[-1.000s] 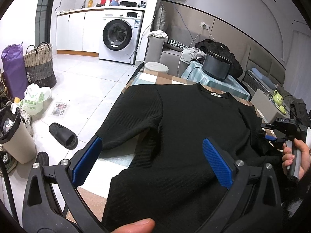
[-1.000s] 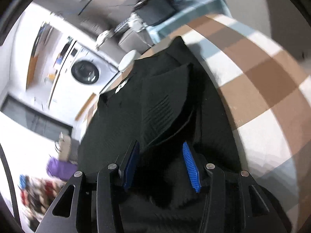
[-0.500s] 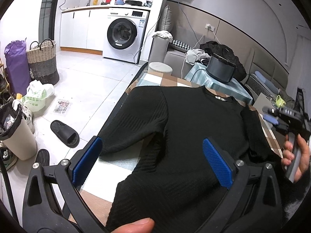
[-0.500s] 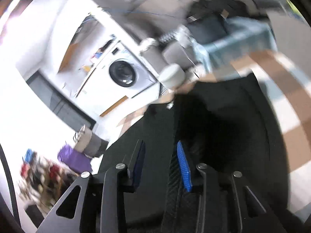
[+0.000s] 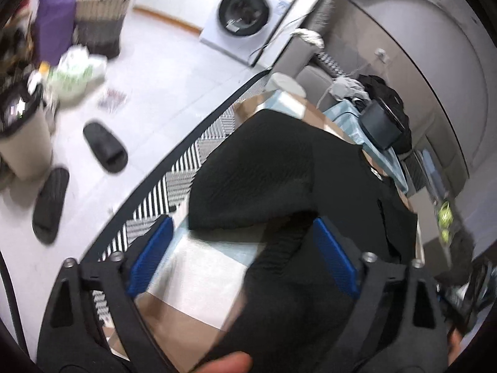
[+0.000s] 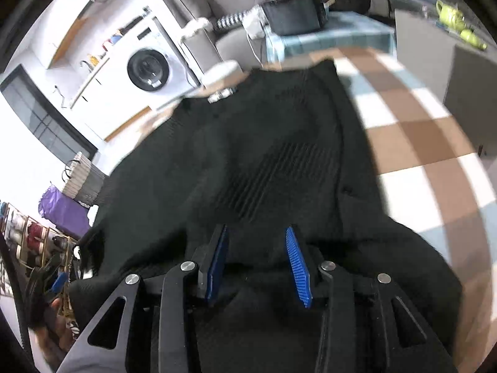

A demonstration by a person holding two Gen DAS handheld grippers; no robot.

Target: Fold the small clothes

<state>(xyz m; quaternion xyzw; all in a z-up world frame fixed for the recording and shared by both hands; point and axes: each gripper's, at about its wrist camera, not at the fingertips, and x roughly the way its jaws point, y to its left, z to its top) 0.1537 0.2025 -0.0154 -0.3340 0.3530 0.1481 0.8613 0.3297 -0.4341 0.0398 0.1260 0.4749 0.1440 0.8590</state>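
A black knit sweater (image 5: 273,171) lies spread on a checked table (image 5: 202,267), collar at the far end. Its left sleeve bends toward the body. My left gripper (image 5: 243,258) is open, its blue pads wide apart above the gap between sleeve and body. In the right wrist view the sweater (image 6: 264,155) fills the middle, with a fold of it lying over the body. My right gripper (image 6: 257,264) is part open, pads apart, low over the sweater's right side with cloth bunched under and between its fingers. Whether the pads pinch cloth is unclear.
The table's left edge (image 5: 174,161) drops to a tiled floor with slippers (image 5: 105,146), a bin (image 5: 18,136) and a basket (image 5: 99,25). A washing machine (image 5: 248,15) stands behind. A dark pot (image 6: 295,12) sits on a blue cloth beyond the table's far end.
My left gripper has swung left and tilted down toward the left sleeve and table edge. My right gripper has moved over the sweater's right side and its pads have spread a little.
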